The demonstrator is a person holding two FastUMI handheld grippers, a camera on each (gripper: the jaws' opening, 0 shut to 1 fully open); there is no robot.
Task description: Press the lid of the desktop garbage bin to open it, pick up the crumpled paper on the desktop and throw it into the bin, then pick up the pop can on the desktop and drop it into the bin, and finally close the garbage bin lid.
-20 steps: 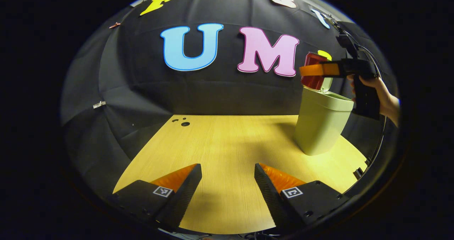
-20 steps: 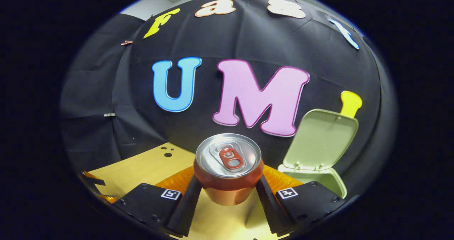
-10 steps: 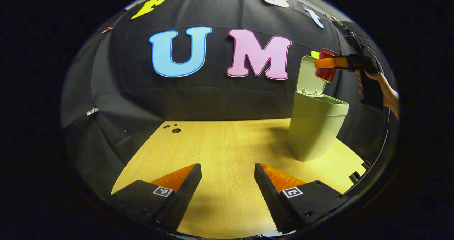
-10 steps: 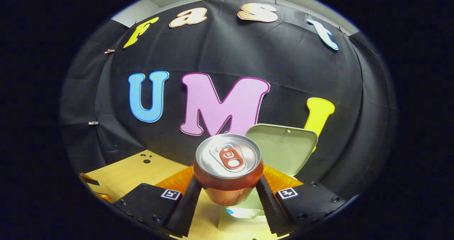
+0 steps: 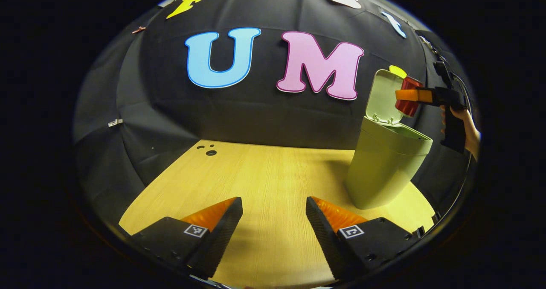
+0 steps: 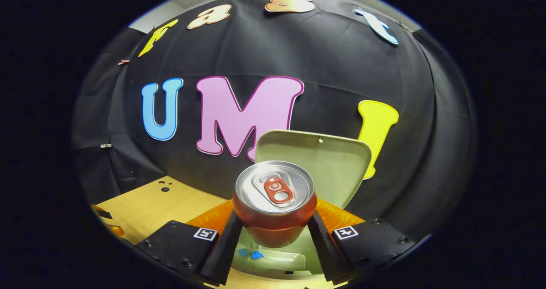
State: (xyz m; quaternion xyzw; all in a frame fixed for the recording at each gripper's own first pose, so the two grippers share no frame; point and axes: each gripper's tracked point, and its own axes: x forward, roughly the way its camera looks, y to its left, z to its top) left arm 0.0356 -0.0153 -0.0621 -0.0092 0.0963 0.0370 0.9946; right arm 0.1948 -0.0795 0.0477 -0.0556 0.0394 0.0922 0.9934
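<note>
In the right gripper view, the right gripper (image 6: 274,233) is clamped on the can (image 6: 274,203), one finger pressed to each side of it, the can upright with its silver top and red tab facing the camera. Directly under the can lies the open mouth of the bin (image 6: 277,259); something pale with blue marks lies inside, too small to identify. Just behind the can the lid (image 6: 324,161) stands raised.

In the left gripper view, the left gripper (image 5: 274,220) hangs low over the table (image 5: 264,169), fingers spread wide apart and holding nothing. Farther off at the right, the green bin (image 5: 384,165) stands on the table with its lid (image 5: 381,97) up. Above its mouth the right gripper (image 5: 409,95) holds the red can (image 5: 407,105), with a hand (image 5: 467,124) on its handle.
</note>
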